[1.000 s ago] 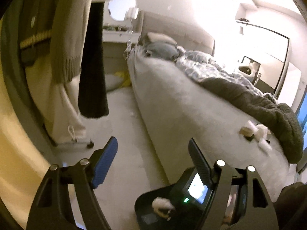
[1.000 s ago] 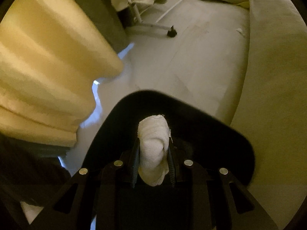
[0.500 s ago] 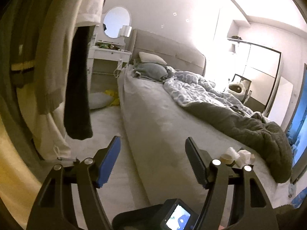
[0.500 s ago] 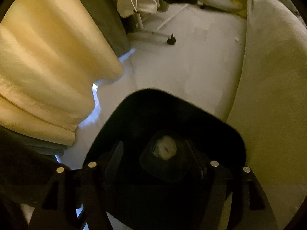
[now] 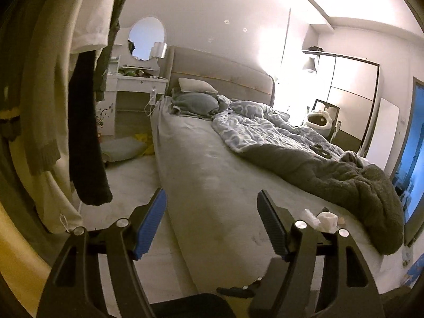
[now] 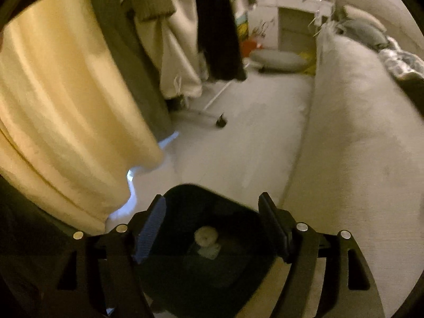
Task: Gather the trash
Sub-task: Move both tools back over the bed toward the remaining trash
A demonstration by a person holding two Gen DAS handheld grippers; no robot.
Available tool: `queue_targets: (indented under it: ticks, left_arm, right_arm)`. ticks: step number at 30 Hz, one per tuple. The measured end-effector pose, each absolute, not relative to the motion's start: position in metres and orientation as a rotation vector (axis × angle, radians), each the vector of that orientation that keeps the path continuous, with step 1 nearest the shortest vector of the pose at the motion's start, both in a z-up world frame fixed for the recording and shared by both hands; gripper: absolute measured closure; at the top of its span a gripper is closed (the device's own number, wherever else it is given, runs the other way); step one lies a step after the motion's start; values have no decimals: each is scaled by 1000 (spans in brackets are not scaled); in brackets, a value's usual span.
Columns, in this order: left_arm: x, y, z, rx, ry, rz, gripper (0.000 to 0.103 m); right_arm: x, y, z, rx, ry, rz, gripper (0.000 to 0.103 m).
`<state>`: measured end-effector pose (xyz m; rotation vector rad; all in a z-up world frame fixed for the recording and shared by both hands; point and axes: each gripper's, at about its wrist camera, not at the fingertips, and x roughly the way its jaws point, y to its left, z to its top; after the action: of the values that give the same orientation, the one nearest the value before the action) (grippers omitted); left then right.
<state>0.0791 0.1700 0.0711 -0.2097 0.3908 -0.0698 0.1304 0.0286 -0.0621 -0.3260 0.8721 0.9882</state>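
The right gripper (image 6: 212, 228) is angled steeply down over the black bin (image 6: 225, 273) on the floor beside the bed (image 6: 352, 137); its fingers (image 6: 151, 228), having just been opening, stand apart with nothing between them, and a white paper wad (image 6: 206, 235) lies inside the bin below. The left gripper (image 5: 212, 225) is pointed slightly downward along the bed's near edge, its fingers apart and empty, with crumpled tissues (image 5: 322, 218) lying on the bed just right of it.

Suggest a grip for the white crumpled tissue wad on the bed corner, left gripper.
Take the tissue wad across its upright middle, coming down from above and slightly from the floor side. It sits loose on the flat mattress, clear of the dark blanket, so open fingers can straddle it. The left gripper is already open.
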Motion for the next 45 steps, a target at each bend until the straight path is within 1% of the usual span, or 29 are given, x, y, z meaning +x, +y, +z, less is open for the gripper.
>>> queue_targets:
  ticks: [7, 17, 19, 21, 24, 29, 35, 45]
  left_arm:
    - [91, 148, 68, -206, 414, -94, 26]
    - [106, 125, 62, -214, 438, -122, 20]
    - [109, 119, 61, -222, 447, -134, 20]
    - [112, 115, 61, -225, 451, -145, 19]
    - [114, 105, 60, -211, 456, -157, 17]
    - [124, 89, 54, -204, 479, -171, 16]
    - [135, 71, 48, -186, 513, -179, 12]
    - [155, 52, 31, -204, 583, -177, 8]
  right_arm:
    - [143, -12, -37, -276, 786, 929, 28]
    - [158, -68, -11, -243, 709, 836, 27]
    - [162, -79, -6, -273, 684, 822, 25]
    - [166, -90, -2, -299, 665, 796, 21]
    - [175, -116, 1, -291, 661, 756, 21]
    - [186, -148, -3, -277, 673, 700, 21]
    - [194, -181, -8, -255, 693, 663, 21]
    - [201, -214, -36, -251, 778, 654, 21]
